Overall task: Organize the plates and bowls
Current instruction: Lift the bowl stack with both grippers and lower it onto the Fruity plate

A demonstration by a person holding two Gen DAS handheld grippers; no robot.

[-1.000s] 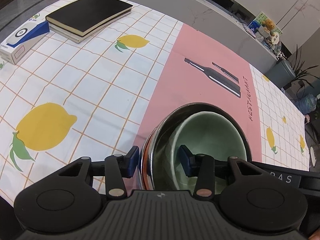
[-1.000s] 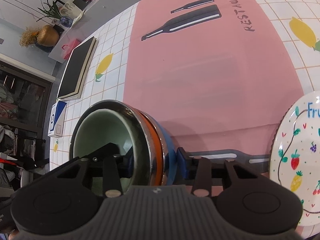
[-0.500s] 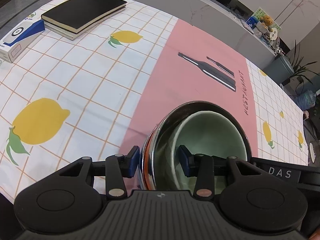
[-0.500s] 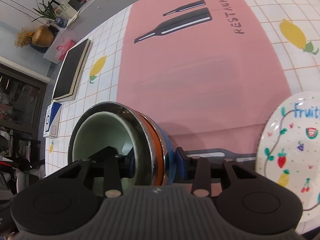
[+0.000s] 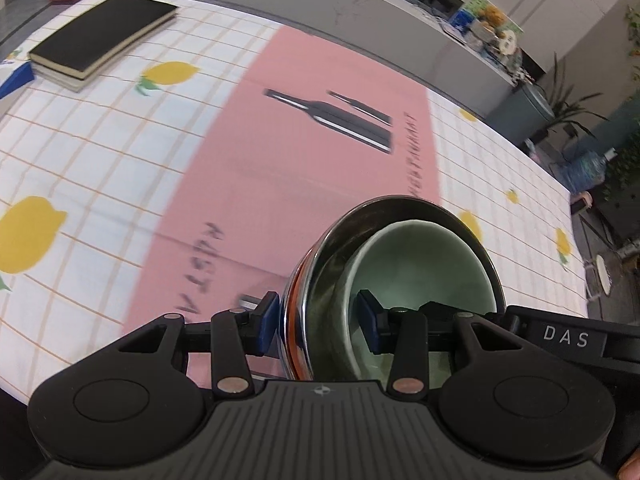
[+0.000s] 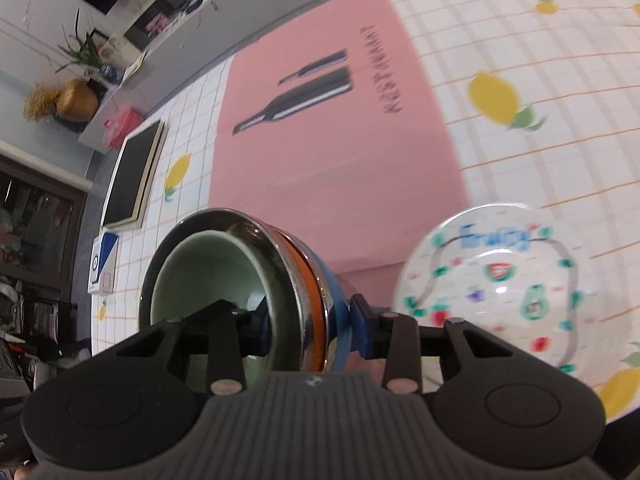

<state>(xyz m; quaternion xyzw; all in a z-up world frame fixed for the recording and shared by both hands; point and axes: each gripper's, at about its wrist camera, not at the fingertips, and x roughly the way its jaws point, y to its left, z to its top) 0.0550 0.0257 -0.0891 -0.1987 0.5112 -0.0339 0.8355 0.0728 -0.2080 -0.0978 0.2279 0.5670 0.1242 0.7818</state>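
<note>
Both tongs (image 5: 316,318) (image 6: 308,326) clamp the nested bowls (image 5: 416,256); fruit plate (image 6: 500,284) just beside, books (image 5: 100,38) well apart.

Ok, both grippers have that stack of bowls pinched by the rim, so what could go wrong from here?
1. The bowl stack is tilted on its side, so the green inner bowl could slide out.
2. The left gripper and right gripper each pinch only the edge; if they drift apart, one grip may slip.
3. The fruit plate lies close by, so lowering carelessly could knock it.

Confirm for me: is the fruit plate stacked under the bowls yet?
No, the fruit plate lies on the tablecloth, beside the nested bowls.
</note>
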